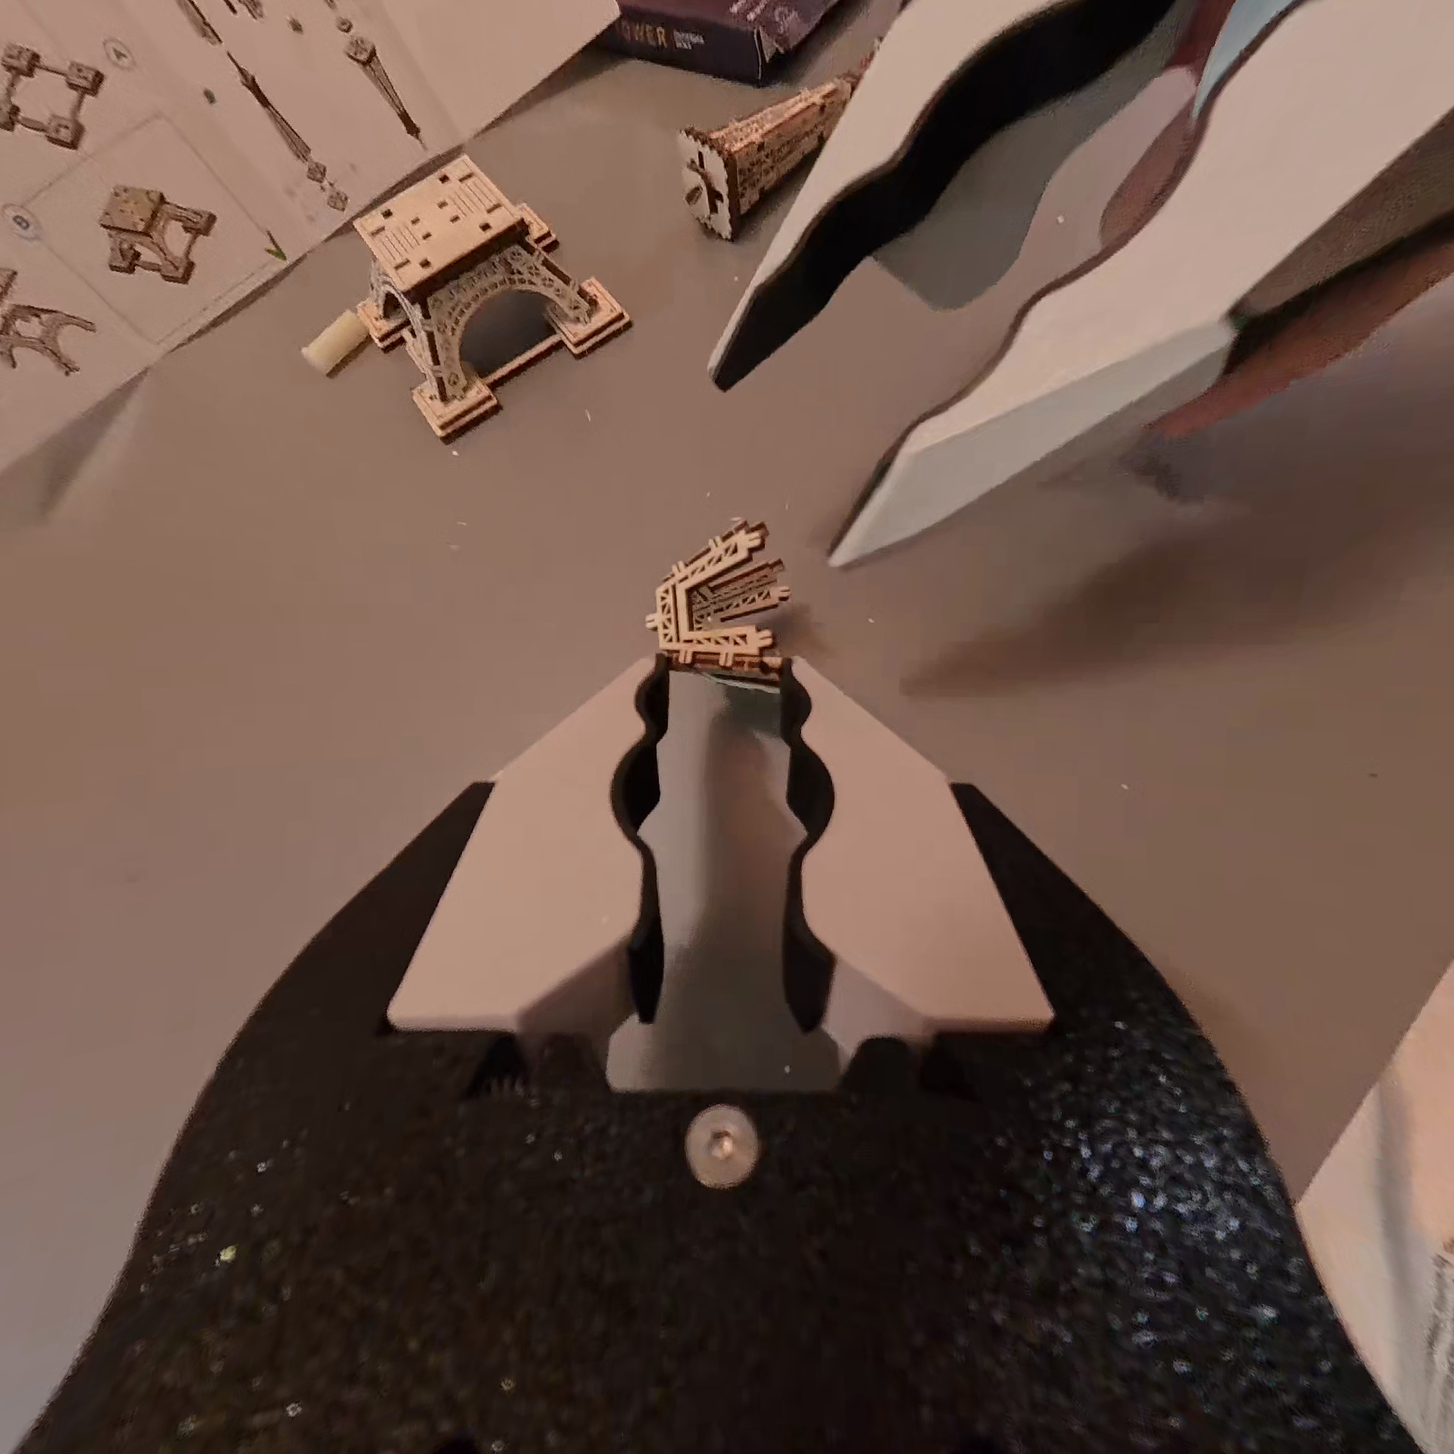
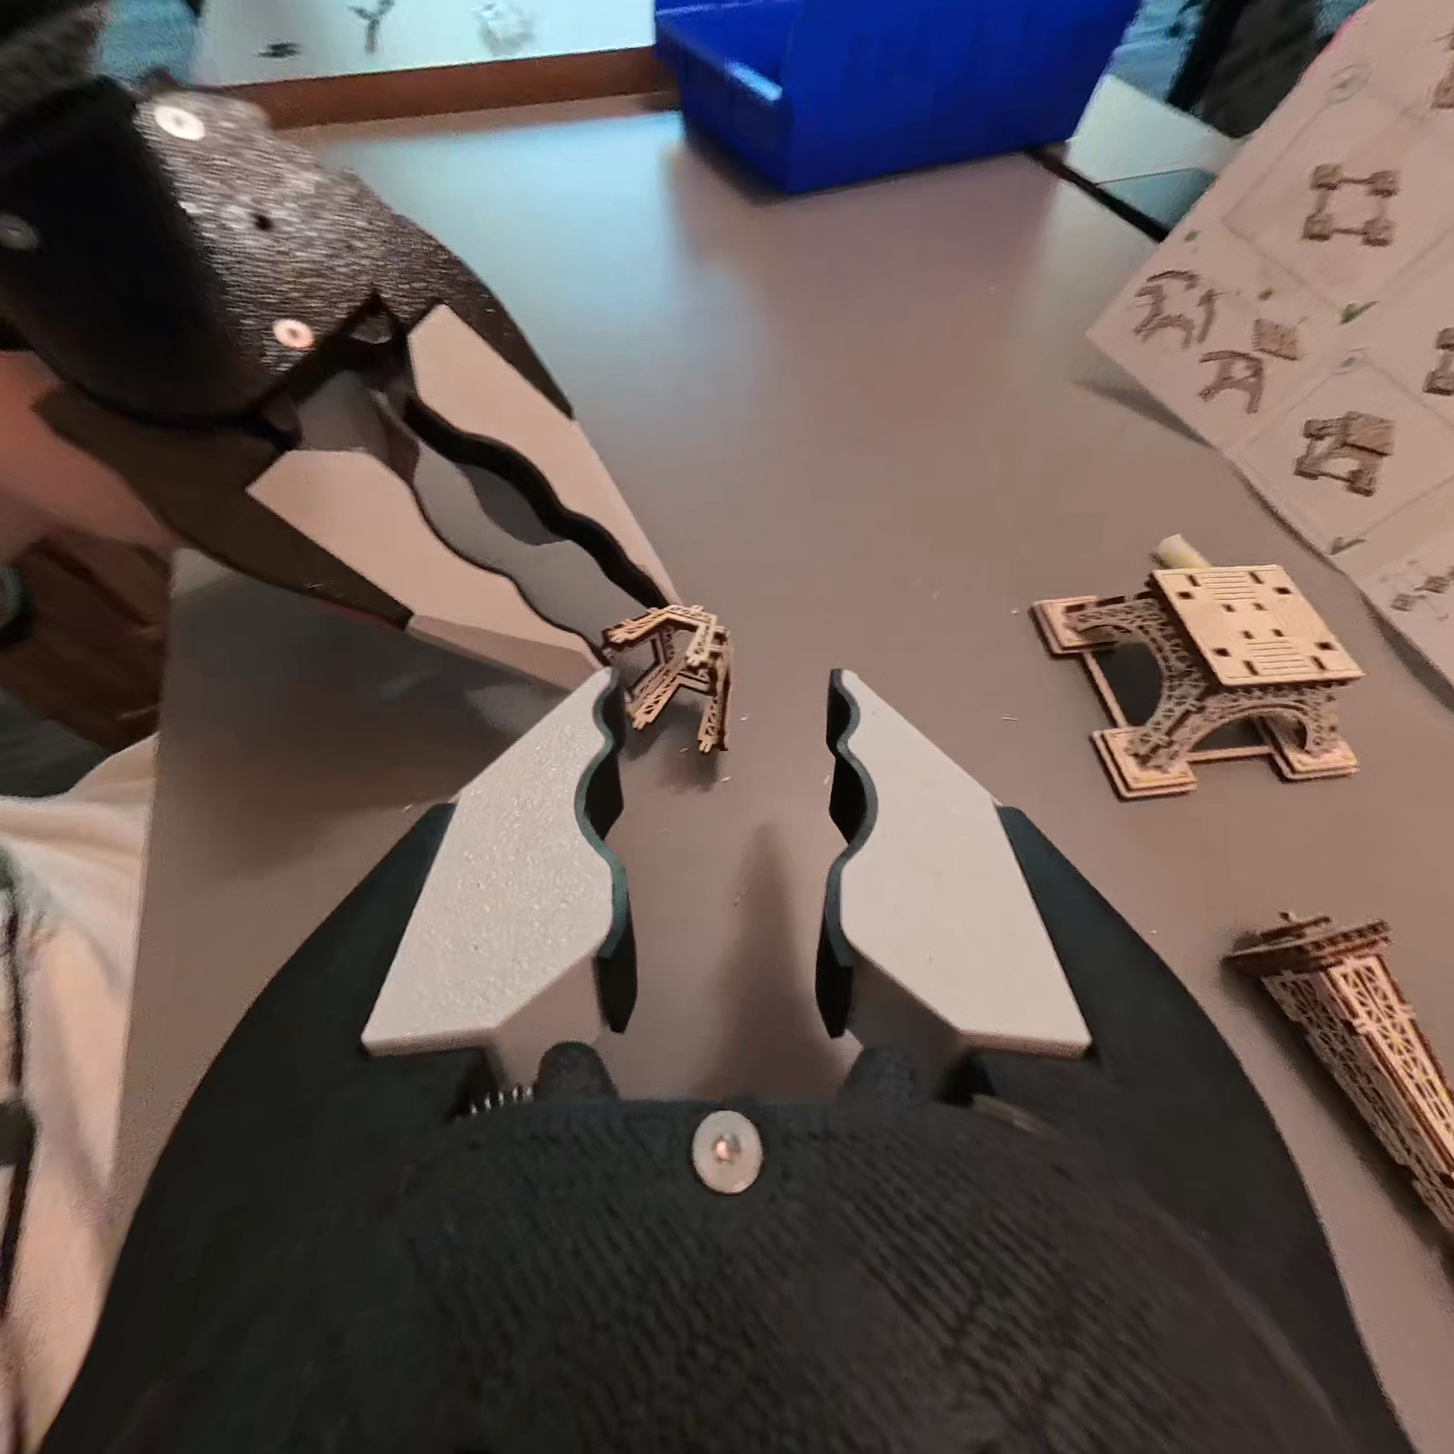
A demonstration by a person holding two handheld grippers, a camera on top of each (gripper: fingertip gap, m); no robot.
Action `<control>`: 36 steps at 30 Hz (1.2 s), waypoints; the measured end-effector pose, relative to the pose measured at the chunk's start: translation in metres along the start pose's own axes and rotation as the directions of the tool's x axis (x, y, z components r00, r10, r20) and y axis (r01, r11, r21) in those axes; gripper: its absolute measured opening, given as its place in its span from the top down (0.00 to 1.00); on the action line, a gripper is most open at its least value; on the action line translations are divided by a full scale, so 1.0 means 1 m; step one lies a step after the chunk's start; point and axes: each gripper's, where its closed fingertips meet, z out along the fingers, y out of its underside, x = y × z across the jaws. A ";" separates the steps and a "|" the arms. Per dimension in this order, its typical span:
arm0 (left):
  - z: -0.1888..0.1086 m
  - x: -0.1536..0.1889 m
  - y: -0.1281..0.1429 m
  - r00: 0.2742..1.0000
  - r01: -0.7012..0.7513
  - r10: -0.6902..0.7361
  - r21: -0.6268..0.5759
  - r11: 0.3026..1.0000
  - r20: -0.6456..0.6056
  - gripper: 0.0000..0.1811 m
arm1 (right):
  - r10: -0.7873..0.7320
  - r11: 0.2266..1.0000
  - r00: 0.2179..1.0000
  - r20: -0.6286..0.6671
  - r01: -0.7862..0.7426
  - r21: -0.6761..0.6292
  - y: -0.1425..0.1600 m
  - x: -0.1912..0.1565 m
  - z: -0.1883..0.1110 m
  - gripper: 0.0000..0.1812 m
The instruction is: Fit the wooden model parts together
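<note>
Grey table (image 2: 865, 409) bears arched base (image 2: 1204, 684), spire (image 2: 1353, 1046), instruction sheet (image 2: 1337, 330).

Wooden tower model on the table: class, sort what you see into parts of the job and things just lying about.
Part of the job:
small lattice piece in the left gripper
arched base section
tapered tower section
open right gripper
instruction sheet

Lying about:
blue bin
dark box
pale cylinder

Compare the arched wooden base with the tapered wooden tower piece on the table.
The arched base stands upright on four legs; the tapered tower piece lies on its side. The base is squat with a flat square top; the tower piece is long and narrows. Both are lattice-cut wood on the table, untouched by either claw.
</note>
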 end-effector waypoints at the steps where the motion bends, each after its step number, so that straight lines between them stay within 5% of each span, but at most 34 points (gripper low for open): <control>1: 0.000 0.000 -0.003 1.000 -0.020 0.020 0.013 1.000 0.004 0.86 | -0.008 1.000 1.000 -0.029 0.008 -0.001 0.000 0.002 0.003 0.74; 6: -0.015 -0.016 -0.036 0.952 -0.269 0.241 0.139 0.953 0.189 0.86 | -0.085 0.994 0.981 -0.176 0.096 0.057 -0.014 0.010 -0.006 0.76; 9: -0.038 -0.008 -0.072 0.879 -0.456 0.376 0.290 0.841 0.294 0.86 | -0.226 0.955 0.932 -0.284 0.269 0.122 -0.041 0.009 -0.031 0.78; 15: -0.087 0.030 -0.126 0.803 -0.596 0.455 0.532 0.602 0.385 0.86 | -0.391 0.811 0.786 -0.479 0.540 0.224 -0.100 -0.018 -0.084 0.83; 24: -0.131 0.047 -0.152 0.720 -0.692 0.409 0.546 0.472 0.560 0.86 | -0.536 0.574 0.497 -0.683 0.807 0.137 -0.136 -0.051 -0.120 0.98; 29: -0.155 0.059 -0.163 0.657 -0.750 0.401 0.505 0.427 0.638 0.86 | -0.500 0.477 0.450 -0.740 0.856 0.198 -0.154 -0.070 -0.139 1.00; 36: -0.174 0.068 -0.169 0.631 -0.771 0.388 0.488 0.410 0.672 0.82 | -0.460 0.439 0.349 -0.817 0.889 0.133 -0.167 -0.078 -0.151 1.00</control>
